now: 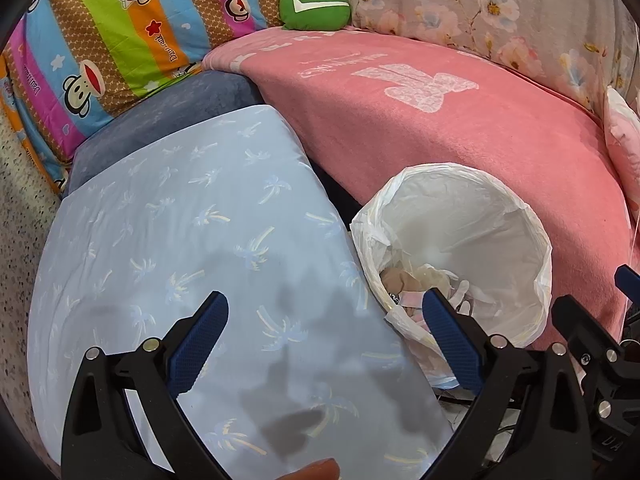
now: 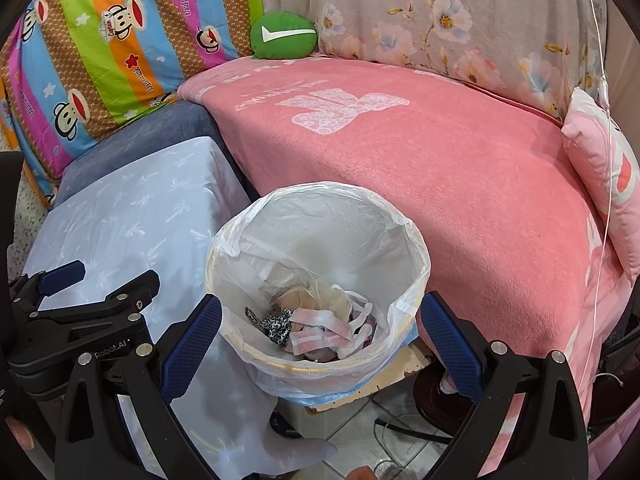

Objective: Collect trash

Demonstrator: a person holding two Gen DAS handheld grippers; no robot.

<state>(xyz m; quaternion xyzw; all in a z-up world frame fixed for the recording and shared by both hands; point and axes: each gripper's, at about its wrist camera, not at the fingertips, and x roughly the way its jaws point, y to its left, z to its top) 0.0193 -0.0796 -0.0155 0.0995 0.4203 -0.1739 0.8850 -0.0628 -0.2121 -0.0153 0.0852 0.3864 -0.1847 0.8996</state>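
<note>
"Robot.AI" printed in white on the left gripper [image 2: 60, 276], near left. "Daul frank" and "Captain" repeated across the striped monkey-print bedding [image 2: 120, 36], far left. Pale lettering on the pink blanket [image 2: 400, 152] unreadable.

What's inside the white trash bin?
The trash bin has a white plastic liner. At the bottom lie crumpled pink-and-white wrappers, a leopard-print scrap and beige crumpled stuff. Whatever lies beneath that pile is covered.
</note>
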